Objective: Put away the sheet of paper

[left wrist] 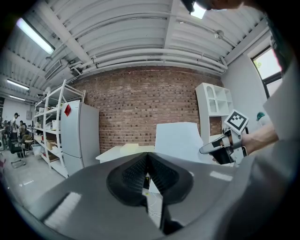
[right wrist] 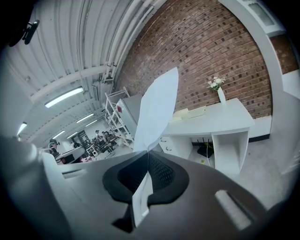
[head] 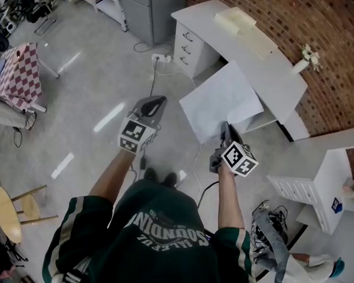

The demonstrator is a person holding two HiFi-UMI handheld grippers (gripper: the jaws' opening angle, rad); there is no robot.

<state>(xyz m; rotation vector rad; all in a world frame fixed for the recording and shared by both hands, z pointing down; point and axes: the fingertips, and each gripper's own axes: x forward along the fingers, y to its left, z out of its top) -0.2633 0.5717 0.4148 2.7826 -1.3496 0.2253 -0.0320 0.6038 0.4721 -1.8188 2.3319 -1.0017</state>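
Head view: the right gripper [head: 226, 129] is pinching the sheet of paper [head: 222, 102] at its near edge, with the fingers closed flat on that margin. The whole sheet is hanging in the air ahead of the fingertips, above the floor and short of the white table [head: 274, 66] that is lying beyond them. The left gripper [head: 152, 103] is hovering beside the right one and apart from the sheet. Its fingers are meeting at the tips with nothing between them.

Right gripper view: the sheet is rising out of the seam between the fingers. It is showing a slight crease just past the grip and is bowing as it climbs. A short strip is trailing behind the fingers.

Handling, as a judgement: the sheet is very light, limp and easily creased. It is likely to flutter or fold under quick motion, and a single edge grip is leaving the far corners unsupported. A hold on the margin suits it. A second hold by the empty fingers on a free edge would be steadying it for placing.

Orientation: the sheet is extending away from the fingertips toward the table. Its long axis appears to run the same way, though its sides are looking close in length.
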